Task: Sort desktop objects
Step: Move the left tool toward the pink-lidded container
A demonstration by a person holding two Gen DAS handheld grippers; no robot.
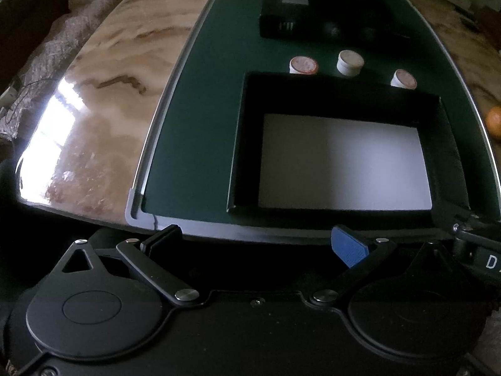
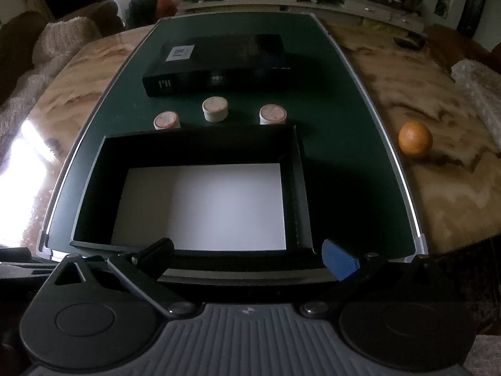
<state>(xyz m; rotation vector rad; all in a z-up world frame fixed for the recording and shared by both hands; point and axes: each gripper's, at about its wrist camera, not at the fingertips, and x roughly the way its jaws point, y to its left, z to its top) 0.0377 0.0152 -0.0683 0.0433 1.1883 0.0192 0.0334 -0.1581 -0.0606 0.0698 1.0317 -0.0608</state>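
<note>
An open black box (image 1: pixel 444 144) (image 2: pixel 297 188) with a white floor sits on a dark green mat (image 1: pixel 200 131) (image 2: pixel 350 156). Behind it stand three small white jars: a left one (image 1: pixel 303 65) (image 2: pixel 167 120), a middle one (image 1: pixel 350 62) (image 2: pixel 214 109) and a right one (image 1: pixel 404 79) (image 2: pixel 273 114). A closed black box (image 1: pixel 322 12) (image 2: pixel 219 62) lies farther back. My left gripper (image 1: pixel 255 242) is open and empty at the mat's near edge. My right gripper (image 2: pixel 247 255) is open and empty over the open box's near wall.
The mat lies on a glossy marble table (image 1: pixel 103 94) (image 2: pixel 438 188). An orange (image 2: pixel 415 139) (image 1: pixel 494 122) rests on the table right of the mat. A small dark object (image 2: pixel 408 42) lies at the far right. Sofas and shelves surround the table.
</note>
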